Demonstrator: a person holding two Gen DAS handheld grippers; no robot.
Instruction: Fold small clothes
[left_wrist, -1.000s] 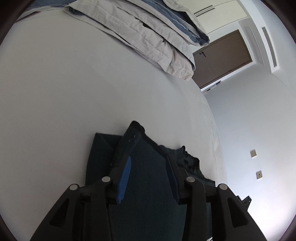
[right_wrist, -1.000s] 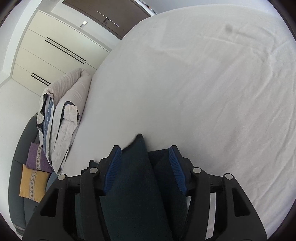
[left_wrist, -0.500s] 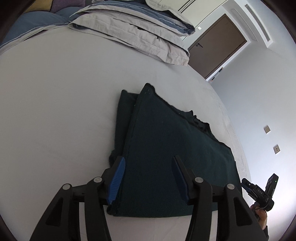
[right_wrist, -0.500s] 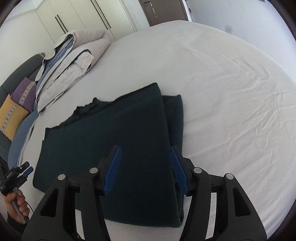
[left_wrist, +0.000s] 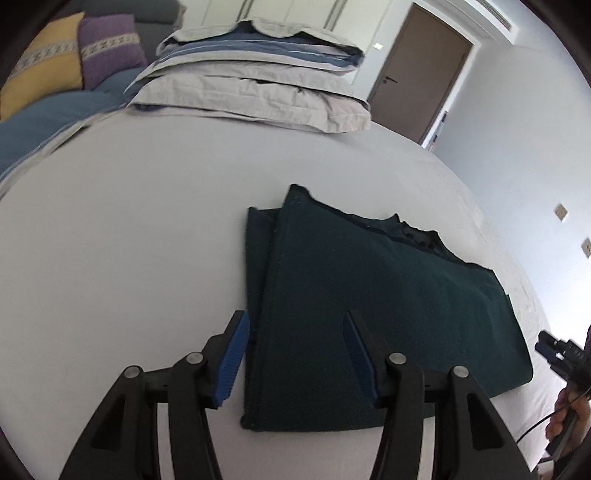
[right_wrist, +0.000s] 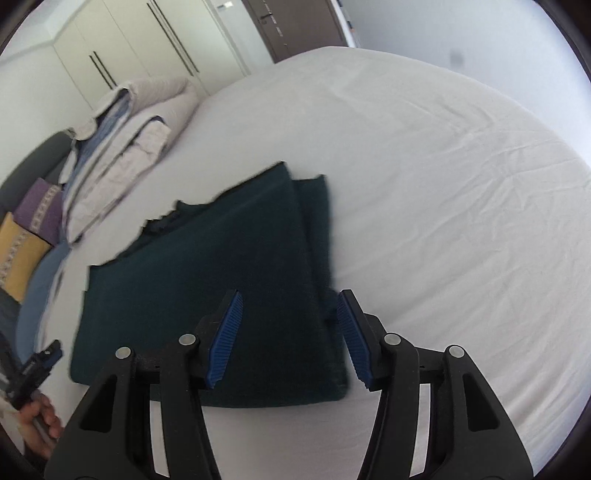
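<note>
- My left claw (left_wrist: 293, 350) hangs above the near left corner of the dark green garment (left_wrist: 369, 295); its jaws stand apart with nothing pinched, the cloth lying flat below them; I judge the spacing is kept ready for the next edge.
- My right claw (right_wrist: 290, 339) sits over the near right corner in the same way; its jaws are parted and empty, the blue pads (right_wrist: 225, 336) clear of the fabric.
- The garment lies folded on the white bed (right_wrist: 443, 184), a narrower layer showing along one side under the top panel; I take that as a fold already laid, with more to do.
- Its far edge looks ragged and dark; I cannot tell whether that is a collar or a hem.
- At the frame edge a hand (left_wrist: 565, 421) grips the other claw; most of it is cut off.
- Beyond, folded bedding (left_wrist: 258, 85) is stacked at the bed's far end; cushions (left_wrist: 74, 55) are blurred.
</note>
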